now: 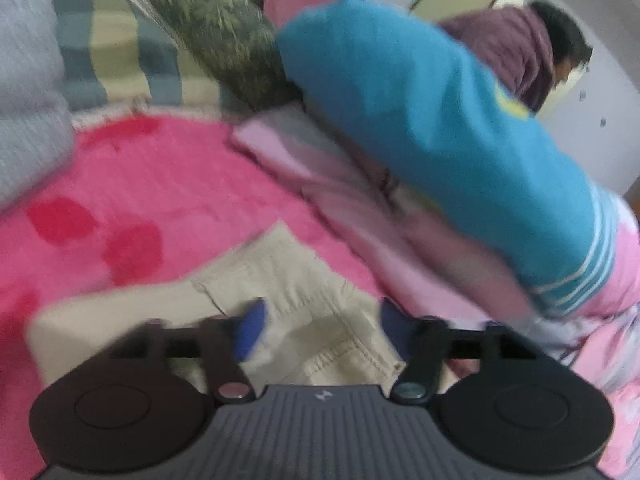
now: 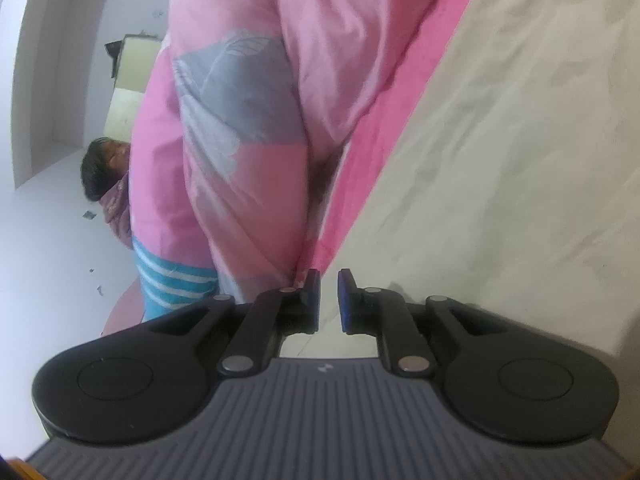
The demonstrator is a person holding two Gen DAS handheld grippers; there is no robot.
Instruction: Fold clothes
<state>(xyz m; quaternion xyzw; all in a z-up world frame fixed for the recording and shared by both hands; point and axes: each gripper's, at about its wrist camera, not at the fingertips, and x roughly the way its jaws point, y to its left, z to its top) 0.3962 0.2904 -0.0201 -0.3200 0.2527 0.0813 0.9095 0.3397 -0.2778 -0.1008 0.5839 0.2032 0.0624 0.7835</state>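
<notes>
A beige garment with stitched seams lies on a pink fleece blanket. My left gripper hovers right over it, jaws wide apart, nothing between the blue pads. In the right wrist view the same beige cloth fills the right side as a flat sheet. My right gripper is rolled onto its side at the cloth's edge. Its pads stand a narrow gap apart, with no fabric pinched between them.
A rumpled pink quilt lies beyond the garment, with a blue white-striped garment on top. Green patterned cloth, checked cloth and grey fabric are at the back left. A person is in the background.
</notes>
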